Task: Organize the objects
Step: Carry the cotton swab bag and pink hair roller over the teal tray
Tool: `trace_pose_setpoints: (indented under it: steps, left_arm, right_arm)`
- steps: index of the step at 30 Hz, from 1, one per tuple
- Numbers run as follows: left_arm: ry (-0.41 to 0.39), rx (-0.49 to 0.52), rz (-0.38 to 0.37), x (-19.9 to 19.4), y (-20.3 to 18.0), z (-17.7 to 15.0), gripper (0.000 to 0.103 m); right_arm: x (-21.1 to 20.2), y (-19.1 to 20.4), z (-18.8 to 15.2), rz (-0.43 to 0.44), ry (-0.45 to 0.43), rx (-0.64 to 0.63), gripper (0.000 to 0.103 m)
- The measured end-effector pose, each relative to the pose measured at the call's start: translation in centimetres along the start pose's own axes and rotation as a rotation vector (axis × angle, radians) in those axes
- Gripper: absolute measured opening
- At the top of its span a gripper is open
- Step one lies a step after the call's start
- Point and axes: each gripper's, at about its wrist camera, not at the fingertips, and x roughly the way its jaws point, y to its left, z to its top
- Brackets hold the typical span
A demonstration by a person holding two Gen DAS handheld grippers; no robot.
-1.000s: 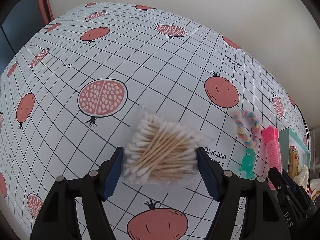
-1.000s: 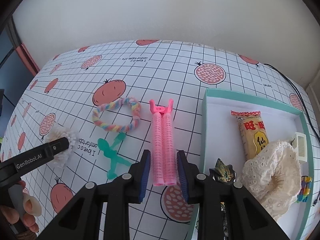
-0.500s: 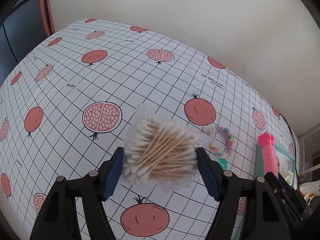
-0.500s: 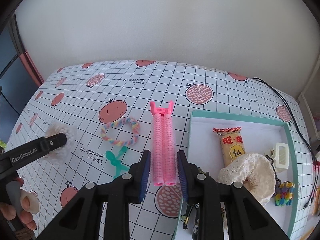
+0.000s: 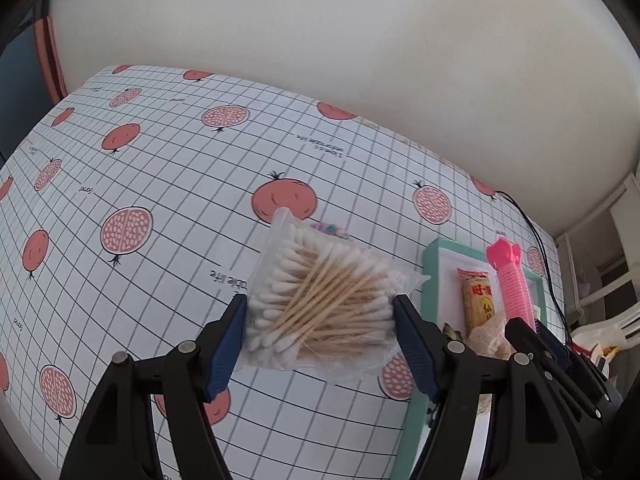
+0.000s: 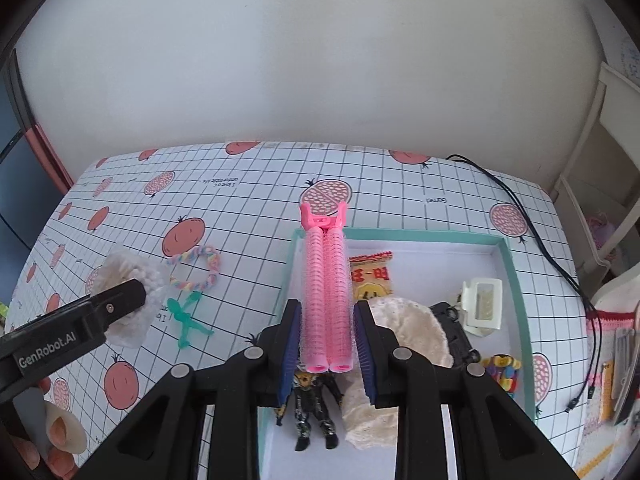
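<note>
Gridded tablecloth (image 6: 256,200), bracelet (image 6: 196,268), green figure (image 6: 188,320), teal tray (image 6: 516,280)

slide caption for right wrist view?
Right gripper holds pink hair roller over the teal box.

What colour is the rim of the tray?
Teal, with a white inside; the tray shows best in the right wrist view.

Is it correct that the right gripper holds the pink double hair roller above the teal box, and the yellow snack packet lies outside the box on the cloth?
Not quite. In the right wrist view the yellow snack packet lies inside the teal box, not outside on the cloth. The right gripper does hold the pink double hair roller above that box.
</note>
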Motion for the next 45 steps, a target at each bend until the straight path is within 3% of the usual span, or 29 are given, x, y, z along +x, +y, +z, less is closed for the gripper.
trace_pose_setpoints:
  steps: [11,18,34,45]
  left_arm:
    - [0.044,0.141,-0.074,0.0,-8.1,-2.4,0.073]
    - [0.098,0.193,-0.121,1.0,-11.1,-4.0,0.073]
    - [0.195,0.238,-0.133,3.9,-13.3,-6.1,0.073]
    - [0.209,0.278,-0.107,4.9,-14.2,-7.0,0.073]
  right_arm:
    - [-2.6,-8.5,-1.2,-0.083,-0.004,0.094,0.029]
    - [-3.2,-11.4,-1.9,-0.105,0.005,0.129,0.029]
    - [1.4,-11.2,-4.1,-0.096,0.128,0.096,0.029]
    - [1.8,-11.2,-4.1,-0.093,0.135,0.086,0.029]
